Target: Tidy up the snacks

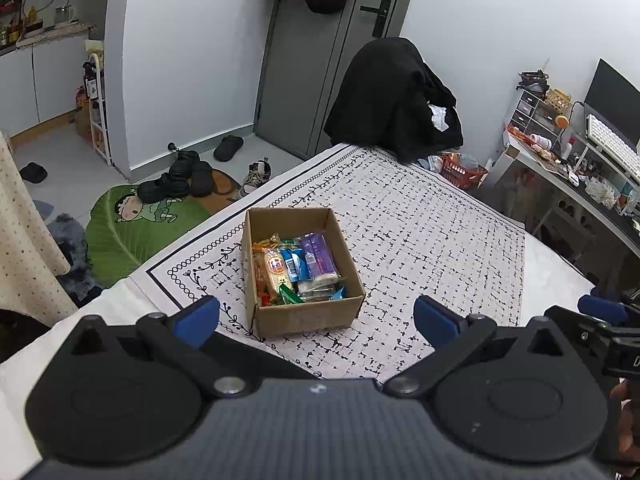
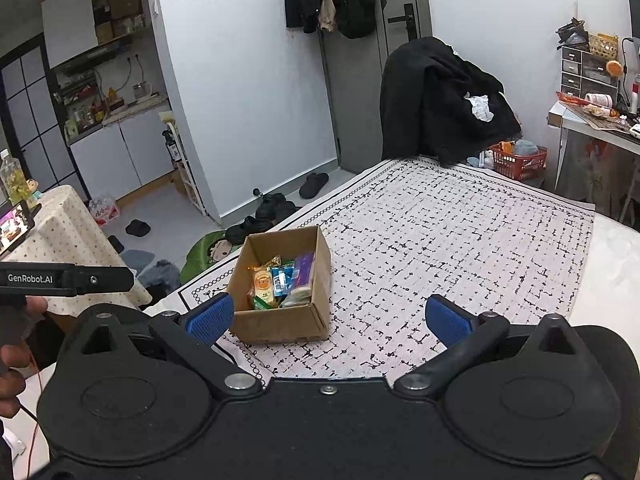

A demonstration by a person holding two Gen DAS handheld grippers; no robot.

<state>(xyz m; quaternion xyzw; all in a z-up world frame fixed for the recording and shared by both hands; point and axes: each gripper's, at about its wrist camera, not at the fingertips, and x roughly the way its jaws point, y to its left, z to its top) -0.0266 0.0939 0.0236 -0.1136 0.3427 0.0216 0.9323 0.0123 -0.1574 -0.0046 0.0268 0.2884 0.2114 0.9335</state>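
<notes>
A brown cardboard box stands on the patterned cloth and holds several snack packets: a purple one, a blue one and an orange-white one. My left gripper is open and empty, just before the box's near wall. In the right wrist view the box sits left of centre with the packets inside. My right gripper is open and empty, its left fingertip beside the box's near left corner.
The cloth covers a bed. A chair draped in black clothes stands at its far end, with a red basket beside it. A cluttered desk is at the right. Shoes and a green mat lie on the floor at the left.
</notes>
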